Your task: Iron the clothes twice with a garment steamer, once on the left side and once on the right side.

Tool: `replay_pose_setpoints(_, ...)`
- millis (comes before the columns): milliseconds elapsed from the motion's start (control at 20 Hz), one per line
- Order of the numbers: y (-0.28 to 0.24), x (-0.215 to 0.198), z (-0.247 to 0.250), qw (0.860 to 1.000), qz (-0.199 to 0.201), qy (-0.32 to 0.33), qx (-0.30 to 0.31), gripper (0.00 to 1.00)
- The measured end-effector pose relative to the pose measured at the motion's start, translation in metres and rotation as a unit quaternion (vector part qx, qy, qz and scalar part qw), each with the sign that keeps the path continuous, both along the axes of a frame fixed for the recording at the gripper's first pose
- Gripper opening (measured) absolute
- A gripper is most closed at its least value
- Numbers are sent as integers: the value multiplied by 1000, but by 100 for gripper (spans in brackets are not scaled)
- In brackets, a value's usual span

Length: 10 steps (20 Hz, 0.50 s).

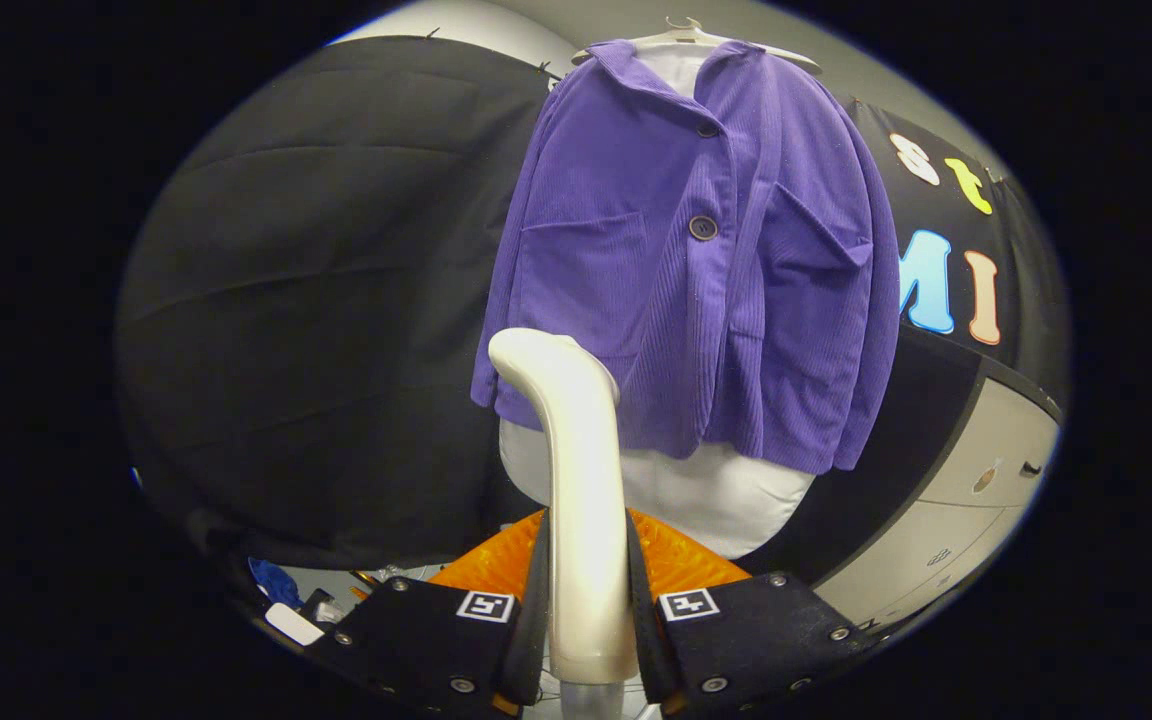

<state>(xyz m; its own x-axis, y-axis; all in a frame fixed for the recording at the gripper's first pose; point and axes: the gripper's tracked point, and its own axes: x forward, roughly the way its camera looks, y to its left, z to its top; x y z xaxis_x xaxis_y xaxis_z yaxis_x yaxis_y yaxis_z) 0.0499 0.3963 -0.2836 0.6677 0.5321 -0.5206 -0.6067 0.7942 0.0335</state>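
Gripper (586, 600) is clamping the garment steamer (581, 480) w/ both fingers pressing its cream handle from left & right, jaws narrowed to handle width. Steamer is standing upright btwn the fingers, its curved head reaching up just ahead of them, near the hem of the purple corduroy jacket (696, 260). Jacket is hanging farther off on a white hanger (696, 38), buttoned over a white shirt (716, 490) whose tail is showing below the hem.
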Motion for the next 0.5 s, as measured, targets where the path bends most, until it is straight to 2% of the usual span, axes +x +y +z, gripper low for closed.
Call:
replay_pose_setpoints(150, -14, -14, -4, 1000, -13, 24, 1, 38)
replay_pose_setpoints(300, -37, -28, 8, 999, -36, 21, 18, 38)
replay_pose_setpoints(500, -87, -47, 23, 998, -58, 24, 31, 38)
